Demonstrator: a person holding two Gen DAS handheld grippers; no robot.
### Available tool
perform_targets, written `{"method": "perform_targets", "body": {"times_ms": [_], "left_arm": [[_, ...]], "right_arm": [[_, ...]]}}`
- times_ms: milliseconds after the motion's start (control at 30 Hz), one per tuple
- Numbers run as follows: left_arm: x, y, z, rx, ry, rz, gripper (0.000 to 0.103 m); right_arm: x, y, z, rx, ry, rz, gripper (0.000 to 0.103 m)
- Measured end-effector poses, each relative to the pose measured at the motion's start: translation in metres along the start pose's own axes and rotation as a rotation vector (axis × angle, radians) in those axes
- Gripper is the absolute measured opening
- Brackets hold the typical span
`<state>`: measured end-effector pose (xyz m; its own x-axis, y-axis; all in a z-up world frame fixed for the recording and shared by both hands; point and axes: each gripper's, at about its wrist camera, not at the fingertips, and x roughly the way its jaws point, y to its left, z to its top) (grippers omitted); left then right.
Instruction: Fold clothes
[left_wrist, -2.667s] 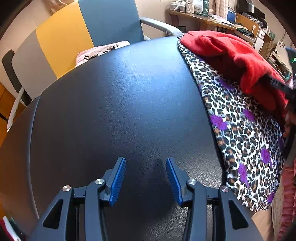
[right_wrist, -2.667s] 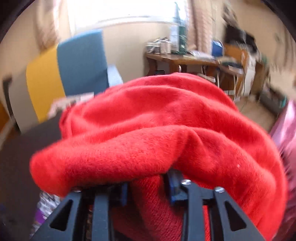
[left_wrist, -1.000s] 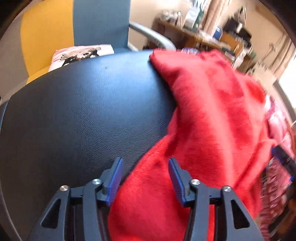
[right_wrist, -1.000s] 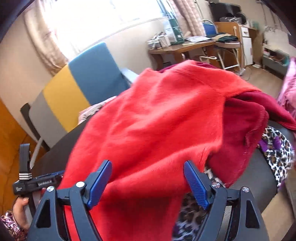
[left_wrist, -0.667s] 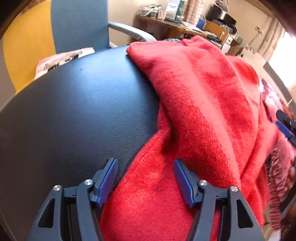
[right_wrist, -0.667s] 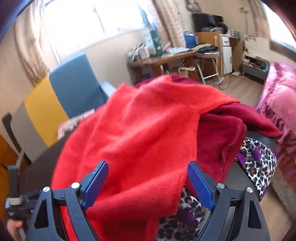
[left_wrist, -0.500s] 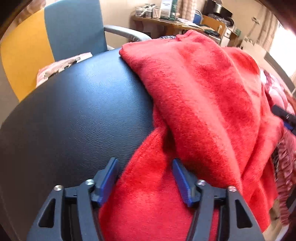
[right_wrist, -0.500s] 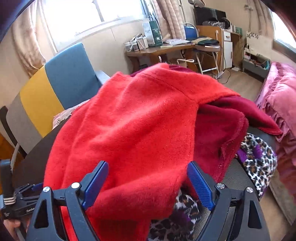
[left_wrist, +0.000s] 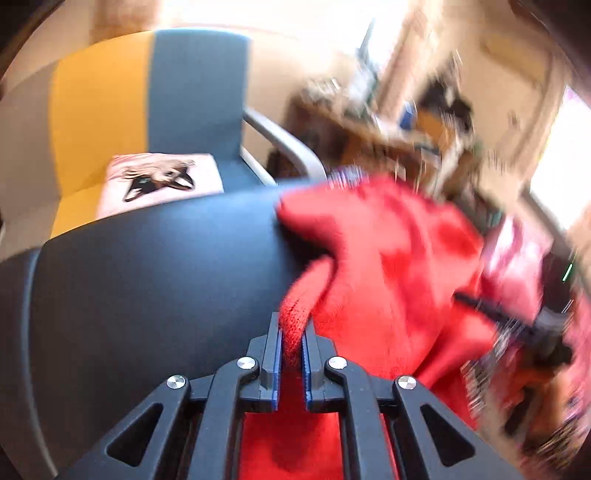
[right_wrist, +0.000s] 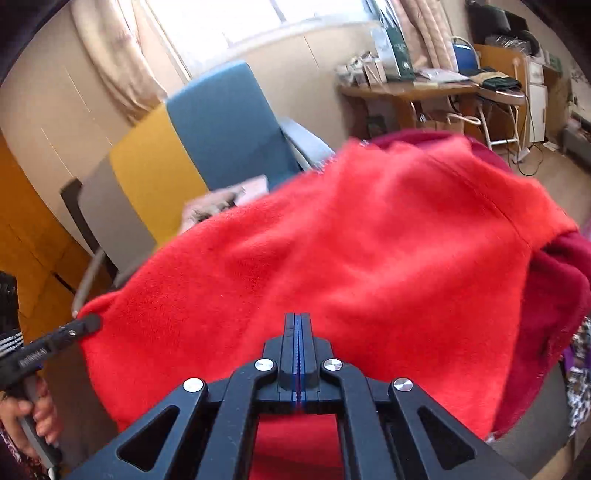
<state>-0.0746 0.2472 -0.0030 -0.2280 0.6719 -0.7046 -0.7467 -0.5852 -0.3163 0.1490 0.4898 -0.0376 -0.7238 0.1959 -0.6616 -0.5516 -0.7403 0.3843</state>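
A bright red fleece garment (left_wrist: 388, 258) lies heaped on the right side of the black table (left_wrist: 147, 277). My left gripper (left_wrist: 291, 325) is closing, and its blue pads pinch a knitted edge of the garment, lifted off the table. In the right wrist view the red garment (right_wrist: 351, 240) fills the middle. My right gripper (right_wrist: 297, 317) is closing, its jaws narrowed to a thin line with the tips pressed into the fleece. The left gripper (right_wrist: 55, 343) shows at that view's left edge, held by a hand (right_wrist: 29, 413).
A darker maroon garment (right_wrist: 561, 288) and a leopard-print cloth (right_wrist: 580, 369) lie under the red one at the right. A blue and yellow chair (left_wrist: 192, 92) behind the table holds a folded pink printed garment (left_wrist: 159, 177). A cluttered desk (right_wrist: 424, 85) stands farther back.
Both grippers went from wide open over the red garment to closed on it. The left one rose and pulled the garment's edge up off the table.
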Motion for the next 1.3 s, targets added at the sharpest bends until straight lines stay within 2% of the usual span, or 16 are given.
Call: {"method": "perform_targets", "body": {"times_ms": [67,100,167,300,333,367,400,467,500,533,633,767,867,1033,1167,1300], "left_arm": [[-0.021,0.011,0.002,-0.031,-0.035,-0.016,0.007],[-0.027,0.013,-0.002,-0.04,-0.039,-0.028,0.007],[-0.036,0.015,-0.016,-0.051,-0.025,-0.052,0.007],[-0.025,0.019,-0.058,-0.097,0.044,-0.085,0.007],[-0.02,0.024,-0.07,-0.132,0.061,-0.099,0.007],[-0.016,0.027,-0.08,-0.161,0.071,-0.112,0.007],[-0.015,0.033,-0.091,-0.202,0.081,-0.133,0.007],[-0.016,0.043,-0.107,-0.261,0.09,-0.167,0.007],[-0.017,0.046,-0.11,-0.274,0.085,-0.174,0.007],[-0.019,0.048,-0.112,-0.285,0.078,-0.18,0.007],[-0.039,0.052,-0.112,-0.288,0.024,-0.186,0.007],[-0.088,0.068,-0.105,-0.306,-0.087,-0.187,0.007],[-0.137,0.079,-0.103,-0.297,-0.189,-0.155,0.007],[-0.218,0.098,-0.127,-0.294,-0.339,-0.037,0.007],[-0.224,0.124,-0.178,-0.367,-0.268,0.074,0.007],[-0.194,0.137,-0.229,-0.467,-0.148,0.034,0.008]], "right_arm": [[-0.003,0.017,-0.005,-0.009,0.003,0.014,0.044],[-0.003,0.025,-0.007,-0.013,0.008,0.014,0.097],[0.007,0.041,-0.015,-0.054,0.021,-0.005,0.102],[0.051,0.067,-0.035,-0.182,0.125,-0.105,0.102],[0.063,0.069,-0.042,-0.209,0.152,-0.123,0.096],[0.075,0.071,-0.049,-0.237,0.18,-0.141,0.088],[0.087,0.073,-0.055,-0.264,0.207,-0.158,0.068],[0.101,0.079,-0.065,-0.332,0.214,-0.2,0.057],[0.103,0.083,-0.067,-0.368,0.201,-0.219,0.046],[0.103,0.086,-0.068,-0.385,0.195,-0.218,0.031],[0.098,0.093,-0.062,-0.366,0.181,-0.171,0.011],[0.08,0.113,-0.05,-0.338,0.123,-0.067,0.01],[0.051,0.15,-0.046,-0.369,0.04,0.053,0.009],[0.021,0.226,-0.062,-0.468,-0.006,0.288,0.009],[0.042,0.261,-0.102,-0.556,0.119,0.383,0.009],[0.076,0.246,-0.145,-0.563,0.272,0.335,0.009]]}}
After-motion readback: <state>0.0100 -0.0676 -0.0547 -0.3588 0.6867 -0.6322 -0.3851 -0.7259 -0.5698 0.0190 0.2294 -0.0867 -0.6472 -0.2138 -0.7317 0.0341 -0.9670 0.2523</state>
